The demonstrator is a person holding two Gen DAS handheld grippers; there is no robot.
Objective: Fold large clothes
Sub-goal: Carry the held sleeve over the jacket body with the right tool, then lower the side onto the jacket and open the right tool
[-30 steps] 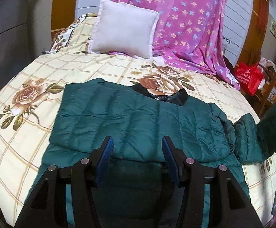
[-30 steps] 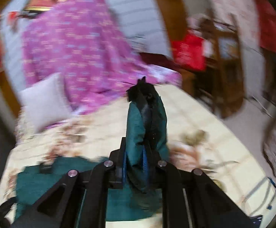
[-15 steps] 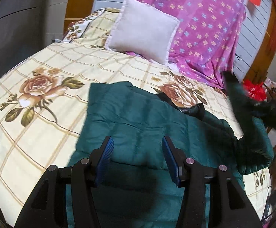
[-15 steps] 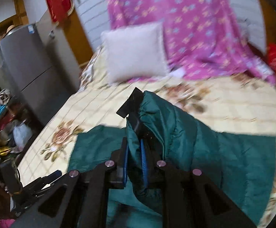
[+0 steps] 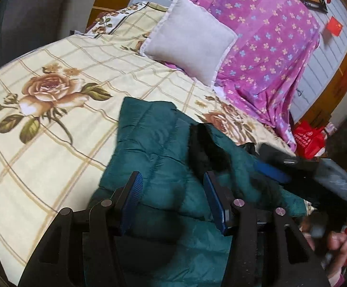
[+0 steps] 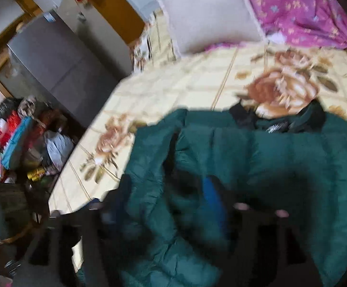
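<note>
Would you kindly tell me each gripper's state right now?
Left gripper: open, empty, over the green puffer jacket.
Right gripper: too blurred to tell.

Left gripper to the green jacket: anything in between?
Nothing visible. The left gripper is open directly over the green jacket, only quilted fabric between its fingers. The right gripper comes in from the right with the sleeve, beside that gap, not in it.
</note>
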